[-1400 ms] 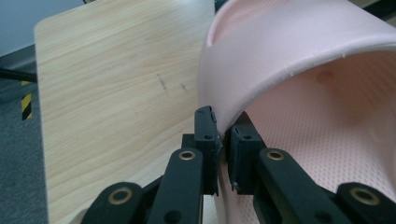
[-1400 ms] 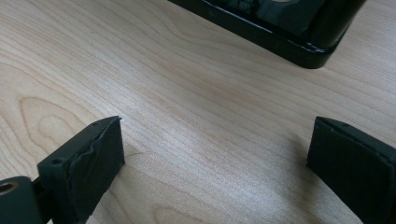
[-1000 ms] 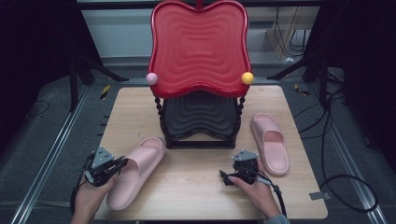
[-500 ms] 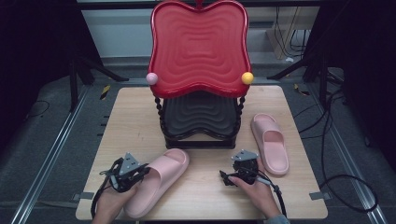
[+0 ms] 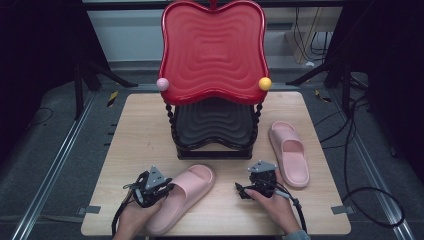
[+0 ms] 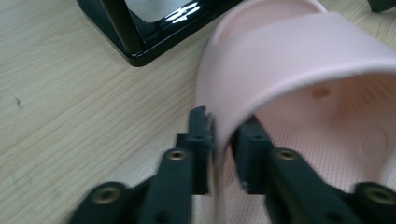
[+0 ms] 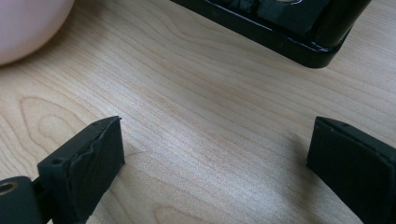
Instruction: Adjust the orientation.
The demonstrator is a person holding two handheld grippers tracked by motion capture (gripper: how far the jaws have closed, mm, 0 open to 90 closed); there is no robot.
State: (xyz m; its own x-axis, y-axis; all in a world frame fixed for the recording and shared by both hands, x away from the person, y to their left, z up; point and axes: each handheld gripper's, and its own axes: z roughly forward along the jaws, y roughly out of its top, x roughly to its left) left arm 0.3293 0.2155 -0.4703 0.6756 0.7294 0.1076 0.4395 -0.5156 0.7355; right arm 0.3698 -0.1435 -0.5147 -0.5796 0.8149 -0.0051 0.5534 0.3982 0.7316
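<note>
A pink slipper (image 5: 187, 195) lies slanted on the wooden table (image 5: 140, 130) in front of the rack. My left gripper (image 5: 164, 189) is at its left edge. In the left gripper view the jaws (image 6: 224, 140) straddle the slipper's side wall (image 6: 280, 60) under the strap. They have just been opening, and the pads stand slack with the wall still between them. A second pink slipper (image 5: 290, 152) lies to the right of the rack. My right gripper (image 5: 252, 182) rests on the table between the slippers, its jaws (image 7: 215, 149) wide open over bare wood.
A two-tier rack stands at the table's middle, with a tilted red tray (image 5: 212, 50) on top and a black tray (image 5: 215, 120) below. Its black base (image 7: 280, 32) lies just ahead of my right gripper. Cables trail on the floor at right.
My left gripper has moved right and a little nearer the rack's front, carrying the pink slipper along the table. The right gripper has kept still.
</note>
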